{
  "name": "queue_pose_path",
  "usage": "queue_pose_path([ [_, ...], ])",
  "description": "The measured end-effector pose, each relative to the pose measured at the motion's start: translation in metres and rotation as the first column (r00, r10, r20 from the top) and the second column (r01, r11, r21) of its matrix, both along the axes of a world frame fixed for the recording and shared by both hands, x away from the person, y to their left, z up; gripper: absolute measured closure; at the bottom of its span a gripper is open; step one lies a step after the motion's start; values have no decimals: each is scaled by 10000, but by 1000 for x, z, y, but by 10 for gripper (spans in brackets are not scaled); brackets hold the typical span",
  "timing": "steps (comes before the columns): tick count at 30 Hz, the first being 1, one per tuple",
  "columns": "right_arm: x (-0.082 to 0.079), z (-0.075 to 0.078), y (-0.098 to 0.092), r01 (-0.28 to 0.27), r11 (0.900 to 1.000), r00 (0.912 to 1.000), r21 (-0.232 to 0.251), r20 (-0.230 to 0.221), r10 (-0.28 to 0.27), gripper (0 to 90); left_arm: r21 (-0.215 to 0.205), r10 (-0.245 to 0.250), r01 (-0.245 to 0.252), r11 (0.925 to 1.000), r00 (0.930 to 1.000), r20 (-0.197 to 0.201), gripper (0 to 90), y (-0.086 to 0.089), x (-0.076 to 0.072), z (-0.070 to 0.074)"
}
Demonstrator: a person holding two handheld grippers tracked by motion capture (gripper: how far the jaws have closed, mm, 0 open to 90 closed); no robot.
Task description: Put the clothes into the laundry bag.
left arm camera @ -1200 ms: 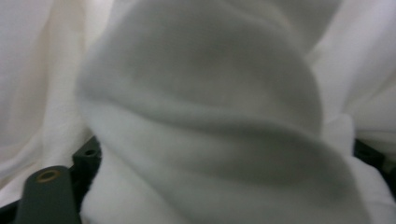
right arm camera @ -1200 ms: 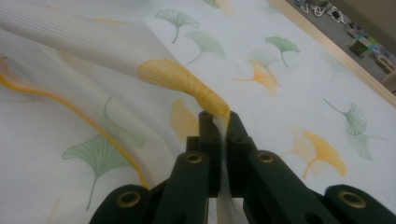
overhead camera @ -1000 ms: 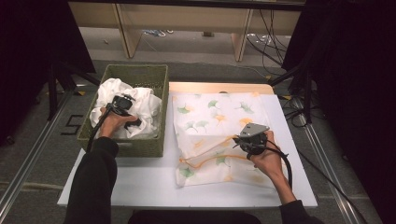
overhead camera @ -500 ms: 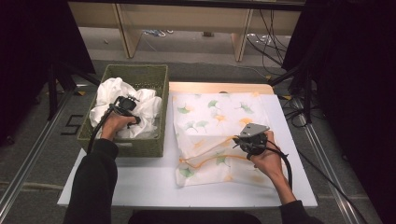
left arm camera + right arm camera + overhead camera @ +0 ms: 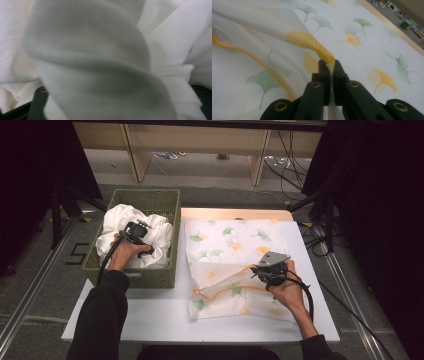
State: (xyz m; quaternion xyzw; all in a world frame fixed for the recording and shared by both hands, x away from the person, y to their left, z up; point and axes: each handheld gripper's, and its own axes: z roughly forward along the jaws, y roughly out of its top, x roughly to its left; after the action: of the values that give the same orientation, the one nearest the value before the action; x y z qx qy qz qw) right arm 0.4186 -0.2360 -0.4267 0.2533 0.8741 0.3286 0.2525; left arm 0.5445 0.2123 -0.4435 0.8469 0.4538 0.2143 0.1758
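Pinched tight by the right gripper [image 5: 329,65]: a fold of the ginkgo-print cloth [image 5: 235,245], spread on the white table [image 5: 150,320]. Just been opening, the left gripper [image 5: 142,236] jaws, wide around bunched white cloth [image 5: 100,62] inside the green basket [image 5: 150,200].

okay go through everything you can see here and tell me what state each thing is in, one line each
Leaf cloth: spread on the table, near part lifted into a fold.
White cloth: bunched in the basket.
Basket: upright, holding the white cloth.
Right gripper: shut on the leaf cloth.
Left gripper: in the white cloth, jaws just opening, a fold between them.
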Motion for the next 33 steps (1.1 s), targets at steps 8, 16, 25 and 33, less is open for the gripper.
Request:
queue_pose_path([
  [8, -2, 1, 0, 118, 9998, 9999, 152, 17, -119, 895, 162, -286, 288, 9995, 9995, -128, 125, -11, 0, -23],
  [16, 0, 1, 0, -78, 9999, 10000, 67, 25, 78, 895, 631, -286, 296, 9976, 9995, -155, 521, -12, 6, -14],
  [25, 0, 2, -3, 22, 9999, 10000, 133, -63, -21, 896, -299, -322, 337, 9990, 9983, 486, 641, -1, -4, 10],
  [33, 0, 2, -3, 39, 9998, 10000, 194, -22, -39, 897, -3185, 292, 172, 9478, 9897, 1401, 668, 26, -25, 46],
])
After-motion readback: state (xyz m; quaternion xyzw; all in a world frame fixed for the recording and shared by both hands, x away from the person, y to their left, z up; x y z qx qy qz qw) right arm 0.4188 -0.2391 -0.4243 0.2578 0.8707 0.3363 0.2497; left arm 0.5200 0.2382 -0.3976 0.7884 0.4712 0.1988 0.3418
